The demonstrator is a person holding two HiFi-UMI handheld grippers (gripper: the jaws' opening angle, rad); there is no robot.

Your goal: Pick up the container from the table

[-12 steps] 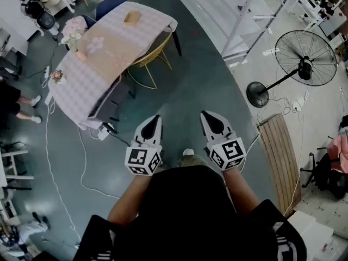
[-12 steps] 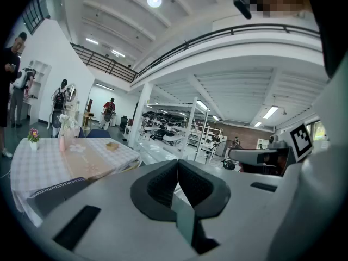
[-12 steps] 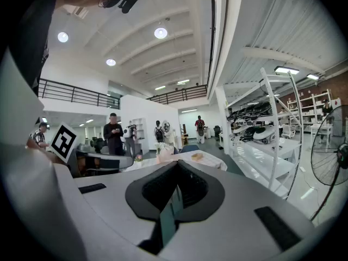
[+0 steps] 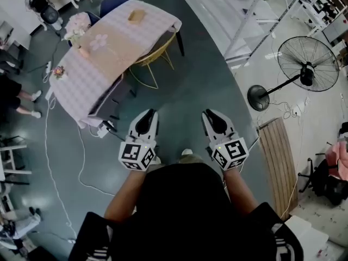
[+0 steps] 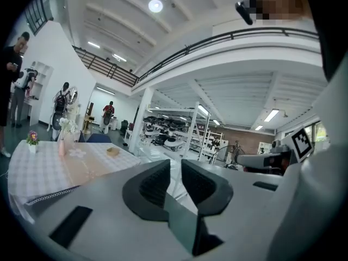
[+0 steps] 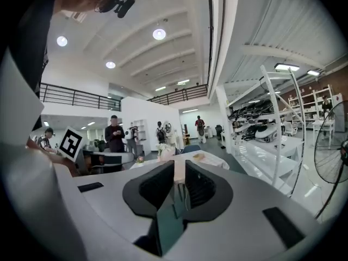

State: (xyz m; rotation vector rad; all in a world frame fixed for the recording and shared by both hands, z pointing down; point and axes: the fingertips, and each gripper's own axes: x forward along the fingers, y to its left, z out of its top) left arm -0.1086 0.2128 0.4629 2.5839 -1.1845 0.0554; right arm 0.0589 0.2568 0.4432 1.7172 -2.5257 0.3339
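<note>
There we were with the left hand-held gripper (image 4: 148, 115) and the right hand-held gripper (image 4: 210, 115) held side by side in front of us. Both hung over the dark grey floor (image 4: 196, 86), well apart from the long desk (image 4: 81, 83) with its pale checked cloth. Both were clenched, pads almost together, and nothing sat between either pair. And the small tan container (image 4: 136, 16)? It lay way out near the far end of that desk, on the checked cloth just beside the peach runner (image 4: 106, 53). It looked low and flat, roughly squarish from above and light brown all over. In the left gripper view it read as a shallow dish, too small for us to make out any lid. A pink vase of white flowers (image 4: 76, 34) stood near the desk's other edge, apart from it.
</note>
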